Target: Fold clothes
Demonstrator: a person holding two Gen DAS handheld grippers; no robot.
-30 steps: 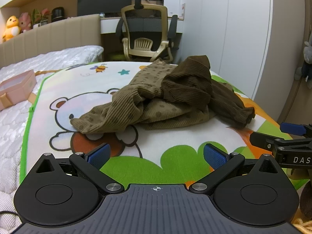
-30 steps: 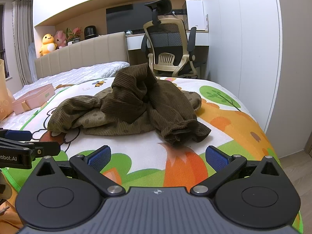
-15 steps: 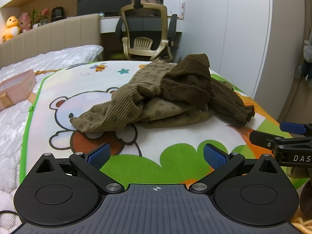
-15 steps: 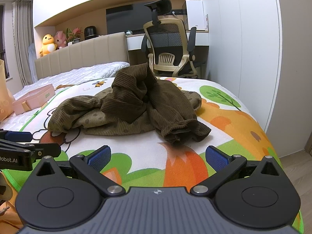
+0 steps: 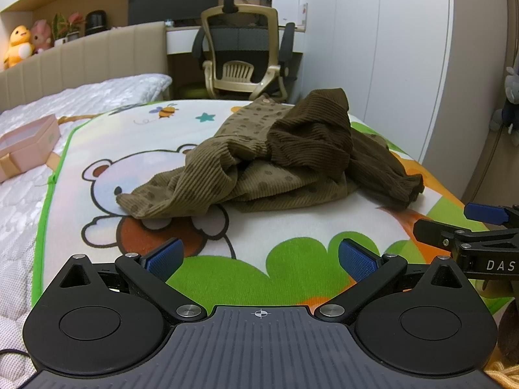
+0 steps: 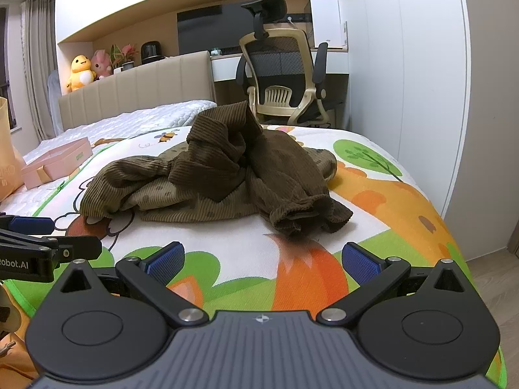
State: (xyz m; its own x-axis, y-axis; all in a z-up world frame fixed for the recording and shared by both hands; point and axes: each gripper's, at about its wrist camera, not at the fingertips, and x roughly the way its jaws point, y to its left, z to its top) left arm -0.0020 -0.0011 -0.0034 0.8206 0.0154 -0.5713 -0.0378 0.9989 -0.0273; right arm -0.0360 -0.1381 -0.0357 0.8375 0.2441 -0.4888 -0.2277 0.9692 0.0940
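A crumpled brown corduroy garment point(image 5: 279, 159) with a dotted lighter lining lies in a heap on a cartoon-print mat point(image 5: 285, 236) on the bed; it also shows in the right wrist view point(image 6: 227, 178). My left gripper point(image 5: 259, 256) is open and empty, hovering short of the garment's near left end. My right gripper point(image 6: 262, 257) is open and empty, just short of a dark cuffed end point(image 6: 308, 217). Each gripper shows at the edge of the other's view, the right one point(image 5: 467, 230) and the left one point(image 6: 42, 243).
A pink gift box point(image 5: 26, 146) lies on the white quilt to the left. An office chair point(image 5: 243, 58) and desk stand beyond the bed. A white wardrobe point(image 6: 421, 97) runs along the right; the bed's right edge drops to the floor point(image 6: 499, 272).
Both grippers have barely moved; the left view has crept slightly closer to the garment. The garment lies as before.
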